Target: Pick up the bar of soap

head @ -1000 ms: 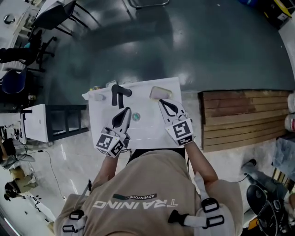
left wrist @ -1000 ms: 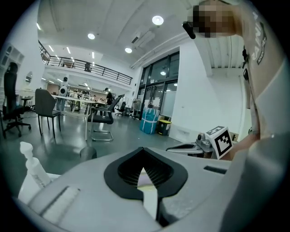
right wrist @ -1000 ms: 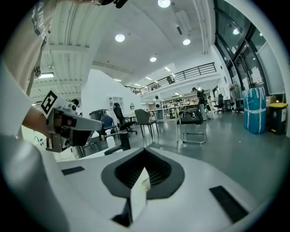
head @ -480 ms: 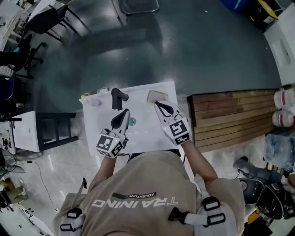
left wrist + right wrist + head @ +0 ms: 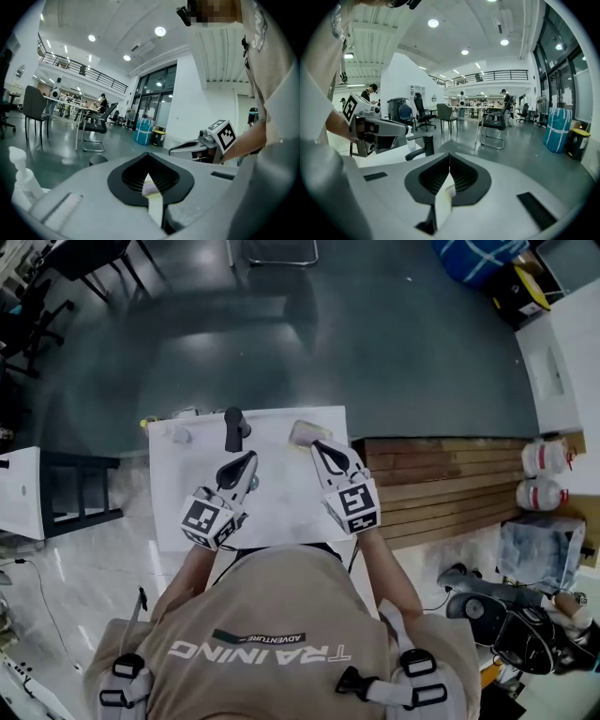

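Observation:
The pale bar of soap (image 5: 306, 432) lies on the far right corner of the white sink top (image 5: 281, 512). My right gripper (image 5: 320, 447) hovers just on the near side of the soap, shut, with nothing between its pads (image 5: 449, 177). My left gripper (image 5: 246, 461) hangs over the middle of the sink, close to the black faucet (image 5: 232, 427), and is also shut on nothing (image 5: 149, 174). In the right gripper view the faucet (image 5: 419, 147) and the left gripper (image 5: 370, 129) stand at the left. The soap itself is hidden under the jaws in both gripper views.
A small white bottle (image 5: 178, 434) stands on the sink top's far left corner, also in the left gripper view as a spray bottle (image 5: 21, 180). A wooden pallet (image 5: 441, 479) lies right of the sink, a black rack (image 5: 84, 488) to the left. Office chairs (image 5: 492, 124) stand beyond.
The head camera has swung, so the sink sits lower left in view. Both grippers keep about the same places over the sink, and both stay shut.

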The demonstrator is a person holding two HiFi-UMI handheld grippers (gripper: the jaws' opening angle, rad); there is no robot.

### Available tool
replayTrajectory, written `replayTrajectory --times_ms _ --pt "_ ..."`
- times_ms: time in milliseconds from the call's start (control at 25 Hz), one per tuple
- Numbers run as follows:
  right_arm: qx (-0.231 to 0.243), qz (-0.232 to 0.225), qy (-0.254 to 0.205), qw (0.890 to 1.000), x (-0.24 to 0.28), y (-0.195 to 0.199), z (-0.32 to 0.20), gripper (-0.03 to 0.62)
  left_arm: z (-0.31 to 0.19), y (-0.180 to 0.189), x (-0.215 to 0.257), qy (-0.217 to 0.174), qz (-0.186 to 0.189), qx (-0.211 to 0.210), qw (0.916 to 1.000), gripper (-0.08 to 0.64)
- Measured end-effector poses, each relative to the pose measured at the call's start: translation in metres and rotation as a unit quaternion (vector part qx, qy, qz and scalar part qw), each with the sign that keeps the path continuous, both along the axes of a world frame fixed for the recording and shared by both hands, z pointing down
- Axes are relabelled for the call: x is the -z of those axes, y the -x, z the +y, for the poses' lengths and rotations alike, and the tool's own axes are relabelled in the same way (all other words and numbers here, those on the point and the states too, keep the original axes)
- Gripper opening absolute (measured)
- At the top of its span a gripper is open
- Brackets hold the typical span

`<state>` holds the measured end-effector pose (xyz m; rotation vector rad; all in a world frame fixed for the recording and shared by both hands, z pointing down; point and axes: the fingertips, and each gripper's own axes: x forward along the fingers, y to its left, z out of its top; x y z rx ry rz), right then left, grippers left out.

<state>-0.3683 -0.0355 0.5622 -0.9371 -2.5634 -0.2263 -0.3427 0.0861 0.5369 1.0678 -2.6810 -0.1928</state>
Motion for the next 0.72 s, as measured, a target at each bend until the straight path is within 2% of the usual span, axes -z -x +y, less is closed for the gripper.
replayTrajectory --times_ms 280,320,400,720 --pt "0.001 0.007 -0.002 1.000 0.001 -0.007 -0.007 0.008 -0.008 -0.004 0.008 0.002 -0.008 -0.022 0.9997 -0.008" --pt "0.007 0.013 -0.004 1.000 -0.001 -0.009 -0.007 0.025 -0.010 -0.006 0.009 0.003 -0.007 -0.023 0.9997 -0.008" --pt "0.020 0.026 -0.012 0.999 -0.005 -0.014 -0.008 0.102 -0.014 -0.008 0.011 0.005 -0.008 -0.026 0.9996 -0.008" --pt "0.068 0.048 -0.053 0.995 -0.023 -0.012 -0.010 0.134 -0.015 -0.015 0.008 0.010 0.001 -0.020 0.9997 -0.008"
